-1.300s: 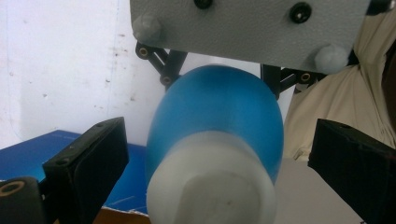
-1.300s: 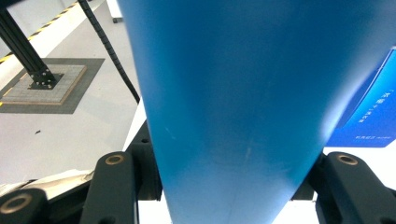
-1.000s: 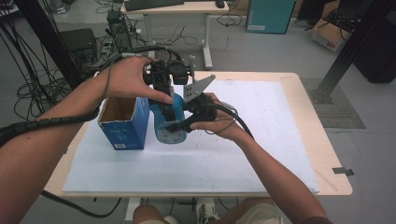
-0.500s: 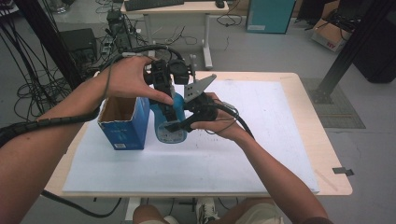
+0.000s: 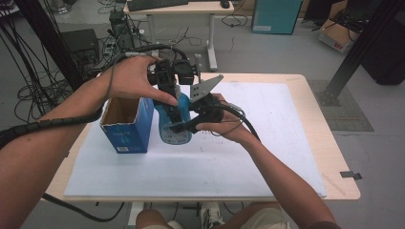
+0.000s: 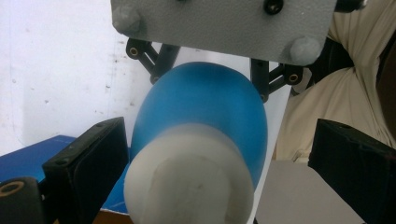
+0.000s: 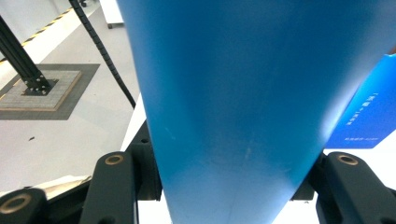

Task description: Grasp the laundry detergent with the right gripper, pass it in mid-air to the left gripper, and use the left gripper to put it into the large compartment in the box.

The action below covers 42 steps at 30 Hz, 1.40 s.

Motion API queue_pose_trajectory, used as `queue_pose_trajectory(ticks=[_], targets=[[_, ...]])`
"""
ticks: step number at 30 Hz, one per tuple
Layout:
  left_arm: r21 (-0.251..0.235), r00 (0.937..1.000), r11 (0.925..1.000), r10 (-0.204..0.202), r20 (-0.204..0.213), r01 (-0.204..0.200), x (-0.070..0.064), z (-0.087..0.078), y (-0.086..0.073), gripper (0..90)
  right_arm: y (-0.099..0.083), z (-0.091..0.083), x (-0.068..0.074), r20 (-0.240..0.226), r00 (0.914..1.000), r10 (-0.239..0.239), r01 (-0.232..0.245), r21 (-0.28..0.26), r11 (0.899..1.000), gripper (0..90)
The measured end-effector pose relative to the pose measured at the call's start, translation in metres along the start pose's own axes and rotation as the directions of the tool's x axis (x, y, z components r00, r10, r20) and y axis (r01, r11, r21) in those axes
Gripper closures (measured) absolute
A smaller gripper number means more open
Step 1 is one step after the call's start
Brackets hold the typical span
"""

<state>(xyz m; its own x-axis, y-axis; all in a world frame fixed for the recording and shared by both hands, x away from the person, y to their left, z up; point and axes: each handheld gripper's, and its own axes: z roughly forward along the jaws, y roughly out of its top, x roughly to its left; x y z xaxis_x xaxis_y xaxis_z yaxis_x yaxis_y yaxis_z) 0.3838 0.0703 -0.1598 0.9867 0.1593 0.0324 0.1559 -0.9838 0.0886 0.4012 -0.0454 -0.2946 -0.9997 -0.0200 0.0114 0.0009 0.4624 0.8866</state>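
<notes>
A blue bottle point(image 5: 173, 128) with a white cap point(image 6: 187, 182) stands tilted on the white sheet just right of an open blue carton point(image 5: 125, 125). My right gripper point(image 5: 185, 125) is shut on the bottle's body; in the right gripper view the blue bottle wall point(image 7: 243, 93) sits between its jaws. My left gripper point(image 5: 173, 101) comes down over the bottle's top. In the left gripper view the left gripper point(image 6: 219, 135) is open, its jaws set wide either side of the cap, the left one close to the bottle point(image 6: 205, 102), the right one well apart.
The white sheet point(image 5: 267, 143) covers most of the wooden table point(image 5: 329, 157). The carton's blue side shows beside the bottle point(image 7: 364, 112). Cables trail from both grippers. Behind the table are a desk point(image 5: 181, 7), cable bundles and a black frame post point(image 5: 356, 47).
</notes>
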Motion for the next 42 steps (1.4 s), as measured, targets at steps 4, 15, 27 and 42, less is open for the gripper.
queue_pose_trajectory(ticks=[4, 15, 27, 42], targets=[[-0.003, 1.0000, 1.0000, 0.002, -0.001, -0.002, 0.0000, -0.0003, 0.0011, 5.0, -0.0002, -0.0016, -0.0004, 0.003, 1.0000, -0.004, 0.004, -0.001, 1.000, 44.0], [-0.009, 0.9999, 1.0000, 0.003, -0.010, -0.003, -0.0008, -0.0007, 0.0024, 5.0, 0.0002, -0.0031, -0.0005, 0.009, 0.9999, -0.012, 0.012, -0.001, 1.000, 43.9], [-0.002, 1.0000, 1.0000, 0.009, -0.001, -0.009, -0.0005, -0.0007, 0.0021, 5.1, 0.0010, -0.0036, -0.0005, 0.003, 1.0000, -0.001, 0.001, -0.005, 1.000, 43.9], [-0.012, 0.9999, 0.9999, 0.005, -0.013, -0.005, -0.0019, -0.0005, 0.0023, 5.1, 0.0013, -0.0037, -0.0016, 0.004, 1.0000, -0.003, 0.003, -0.008, 1.000, 43.8]])
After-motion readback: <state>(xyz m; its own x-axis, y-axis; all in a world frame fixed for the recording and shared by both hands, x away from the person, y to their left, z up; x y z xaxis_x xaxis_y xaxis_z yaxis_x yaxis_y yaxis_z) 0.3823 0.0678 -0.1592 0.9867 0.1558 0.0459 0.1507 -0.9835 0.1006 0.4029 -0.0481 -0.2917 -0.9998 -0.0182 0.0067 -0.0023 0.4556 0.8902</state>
